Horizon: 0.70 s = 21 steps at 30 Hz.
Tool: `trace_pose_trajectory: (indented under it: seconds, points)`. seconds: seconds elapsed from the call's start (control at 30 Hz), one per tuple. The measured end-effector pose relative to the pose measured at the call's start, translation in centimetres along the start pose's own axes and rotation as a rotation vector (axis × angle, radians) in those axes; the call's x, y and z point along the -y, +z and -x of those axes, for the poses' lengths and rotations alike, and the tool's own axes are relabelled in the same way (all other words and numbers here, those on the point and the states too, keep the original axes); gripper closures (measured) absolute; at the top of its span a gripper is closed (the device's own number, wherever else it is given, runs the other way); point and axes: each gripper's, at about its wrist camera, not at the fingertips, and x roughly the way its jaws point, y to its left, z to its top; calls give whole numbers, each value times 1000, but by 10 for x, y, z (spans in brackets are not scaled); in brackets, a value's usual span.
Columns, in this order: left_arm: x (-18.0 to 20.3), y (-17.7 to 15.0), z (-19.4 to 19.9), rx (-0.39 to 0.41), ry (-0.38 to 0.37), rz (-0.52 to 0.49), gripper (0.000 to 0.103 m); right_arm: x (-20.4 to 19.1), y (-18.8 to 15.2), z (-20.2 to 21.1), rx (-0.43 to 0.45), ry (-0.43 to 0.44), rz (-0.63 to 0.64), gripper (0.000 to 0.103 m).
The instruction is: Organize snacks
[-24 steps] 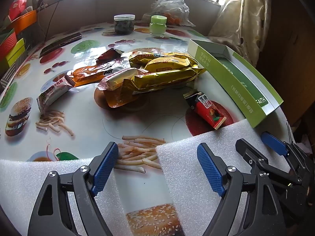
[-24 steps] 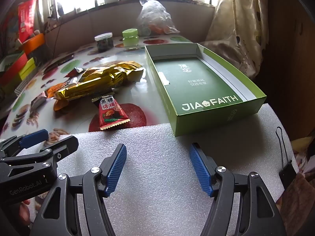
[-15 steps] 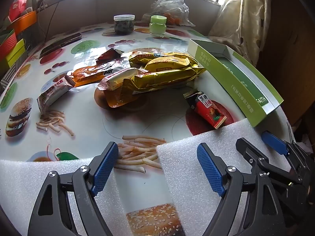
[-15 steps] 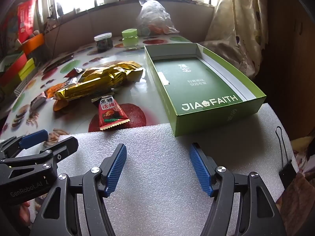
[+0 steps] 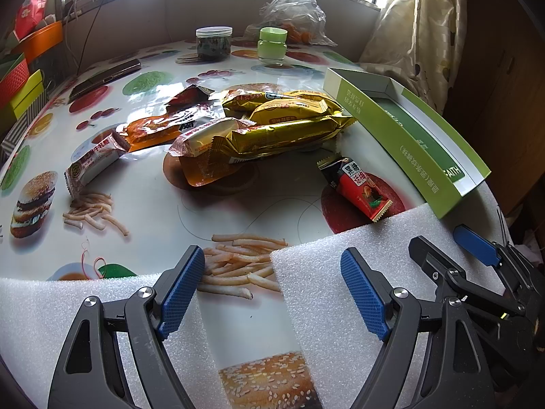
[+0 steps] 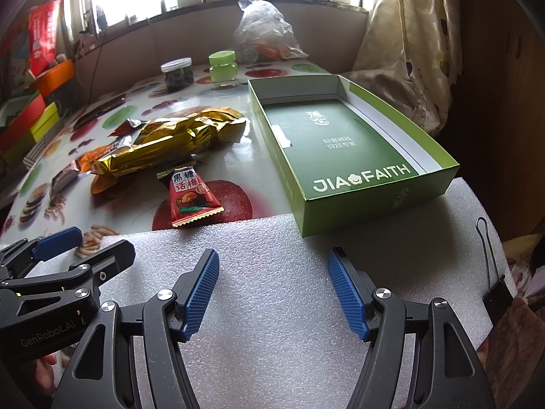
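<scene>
I have both tools low at the near edge of the table (image 5: 146,204), which wears a glossy cloth printed with burgers, fries and fruit. My left gripper (image 5: 272,293) has its blue-padded jaws spread wide with nothing between them, hovering over two white foam sheets (image 5: 344,272) and the gap between them. My right gripper (image 6: 272,293) is likewise wide apart and empty above the white foam sheet (image 6: 272,272); its neighbour's black frame shows at the lower left of that view.

The snacks lie loose in the middle of the table: a heap of long gold foil packets (image 5: 282,129), overlapping an orange pouch (image 5: 204,173) and a white and red wrapped bar (image 5: 204,136). Another white and red bar (image 5: 92,163) lies apart to the left. A small red sachet with black Chinese lettering (image 6: 190,197) sits alone, near the foam edge, between the heap and the open green cardboard box marked JIA FAITH (image 6: 357,156). No snack lies in the box.

At the far side stand a clear jar with dark contents (image 5: 214,42) and a pale green lidded jar (image 5: 271,46), with a crumpled clear plastic bag (image 5: 293,10) behind them.
</scene>
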Motion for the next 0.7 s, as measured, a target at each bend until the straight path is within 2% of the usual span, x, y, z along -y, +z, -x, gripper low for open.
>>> trace_pose_trajectory:
  seconds: [0.7]
  points:
    - [-3, -1, 4, -1, 11, -4, 21, 0, -1, 0, -1, 1, -2, 36]
